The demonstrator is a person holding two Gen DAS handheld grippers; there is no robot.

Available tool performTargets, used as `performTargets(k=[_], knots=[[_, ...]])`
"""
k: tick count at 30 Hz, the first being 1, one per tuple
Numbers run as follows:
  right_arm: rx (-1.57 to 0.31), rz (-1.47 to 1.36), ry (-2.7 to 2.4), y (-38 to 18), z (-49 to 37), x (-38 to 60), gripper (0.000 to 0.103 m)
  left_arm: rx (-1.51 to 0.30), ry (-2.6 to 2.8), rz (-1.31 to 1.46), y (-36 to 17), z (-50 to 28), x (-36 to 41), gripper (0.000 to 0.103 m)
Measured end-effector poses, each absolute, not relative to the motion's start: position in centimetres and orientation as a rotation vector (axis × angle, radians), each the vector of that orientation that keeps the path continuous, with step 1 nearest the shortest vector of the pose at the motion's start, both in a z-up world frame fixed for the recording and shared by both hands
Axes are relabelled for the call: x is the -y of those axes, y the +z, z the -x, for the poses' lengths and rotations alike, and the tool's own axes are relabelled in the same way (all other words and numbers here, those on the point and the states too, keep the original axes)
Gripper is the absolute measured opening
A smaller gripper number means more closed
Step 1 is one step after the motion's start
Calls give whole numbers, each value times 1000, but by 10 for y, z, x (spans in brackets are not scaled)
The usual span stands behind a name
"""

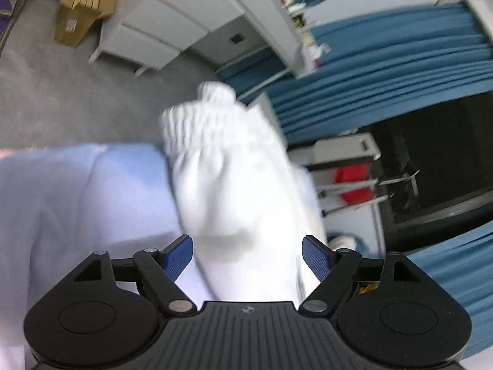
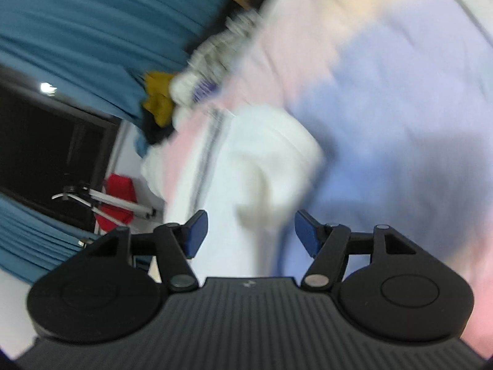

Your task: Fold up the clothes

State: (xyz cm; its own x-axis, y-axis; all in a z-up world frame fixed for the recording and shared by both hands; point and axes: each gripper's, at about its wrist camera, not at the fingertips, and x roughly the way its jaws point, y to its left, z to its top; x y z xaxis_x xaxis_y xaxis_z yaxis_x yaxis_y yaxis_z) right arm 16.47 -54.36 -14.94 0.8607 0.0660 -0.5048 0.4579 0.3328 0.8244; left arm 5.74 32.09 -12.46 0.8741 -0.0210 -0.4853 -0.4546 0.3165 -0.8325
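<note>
A white sock with a ribbed cuff lies on the pale blue bedsheet, straight ahead of my left gripper. That gripper is open, its blue pads spread on either side of the sock's near end without closing on it. In the right wrist view a white garment lies bunched on the pink and lilac sheet. My right gripper is open just short of it, nothing between the fingers. Both views are motion-blurred.
Blue curtains and a dark window lie beyond the bed. A white drawer unit and a cardboard box stand on the grey floor. A pile of other clothes, one yellow, lies at the bed's far edge. A red item sits on a rack.
</note>
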Motion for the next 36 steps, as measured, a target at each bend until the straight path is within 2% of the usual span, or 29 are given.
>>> performTargets(k=[6,9,11,13,14,15,16,17,19,24,28,33,36], knots=[[-517,-1351,-175,-199,-195,546,65,-424,331,1232,-155,-95,-324,79],[-466,-1282,-157,-202,-216,547,66,-391,340,1145,-156,-115,-318,78],[-444,-1217,-169,-201,-227,548,65,-374,379,1116,-155,-127,-313,69],[-418,-1196,-204,-202,-232,548,55,-370,395,1141,-152,-136,-314,52],[-406,-1187,-219,-202,-234,548,46,-375,397,1149,-149,-140,-317,46],[-396,-1188,-221,-199,-231,548,36,-379,398,1156,-146,-144,-320,34],[-387,-1189,-224,-196,-228,547,31,-384,400,1163,-143,-148,-323,24],[-377,-1190,-226,-193,-226,547,24,-388,402,1171,-140,-151,-326,22],[-358,-1192,-231,-186,-220,547,19,-397,399,1163,-128,-156,-330,16],[-315,-1196,-240,-170,-202,546,17,-404,356,1046,-71,-151,-328,14],[-304,-1242,-245,-158,-171,552,16,-412,342,1020,-40,-116,-328,14],[-334,-1163,-275,-149,-128,563,16,-511,318,950,-27,-66,-329,14],[-370,-1257,-293,-166,-105,577,16,-585,318,918,-40,-42,-325,14]])
